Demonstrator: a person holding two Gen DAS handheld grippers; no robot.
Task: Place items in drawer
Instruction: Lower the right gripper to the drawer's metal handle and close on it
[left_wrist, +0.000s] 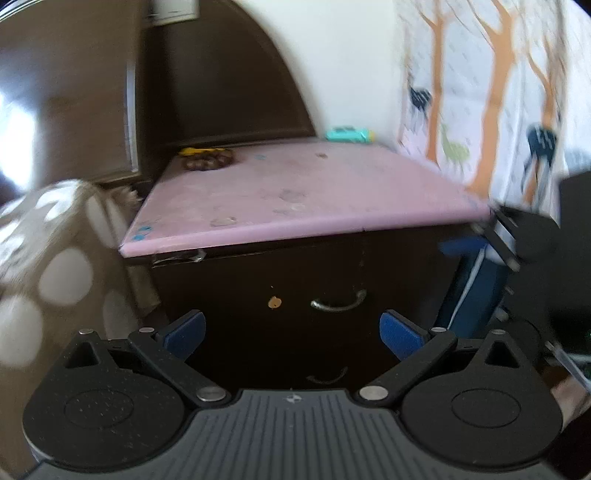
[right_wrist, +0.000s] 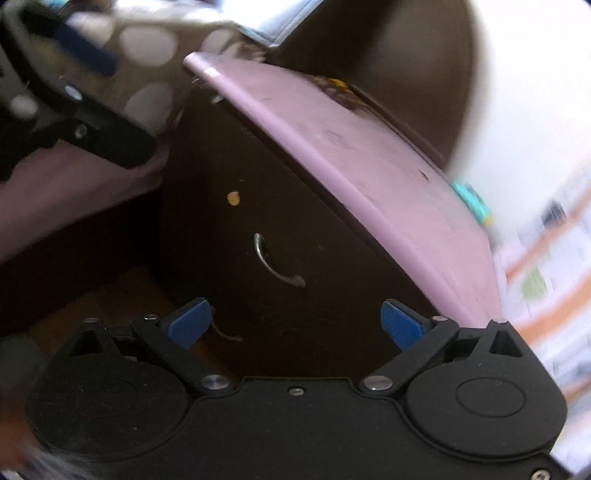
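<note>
A dark wooden cabinet (left_wrist: 295, 273) with a pink top (left_wrist: 295, 192) stands ahead. Its upper drawer is closed, with a curved metal handle (left_wrist: 338, 301); a lower handle (left_wrist: 327, 376) shows beneath. A teal toy car (left_wrist: 347, 133) and a yellow-and-brown toy (left_wrist: 207, 158) sit at the back of the top. My left gripper (left_wrist: 291, 334) is open and empty, in front of the drawer. My right gripper (right_wrist: 295, 325) is open and empty, tilted, just below the upper handle (right_wrist: 275, 262). The teal toy (right_wrist: 472, 201) and the yellow-brown toy (right_wrist: 338, 90) show there too.
A brown spotted blanket (left_wrist: 44, 266) lies left of the cabinet. A curtain with orange trees (left_wrist: 491, 99) hangs on the right. The other gripper (left_wrist: 528, 236) shows at the cabinet's right corner; the left one (right_wrist: 81, 110) shows at upper left in the right wrist view.
</note>
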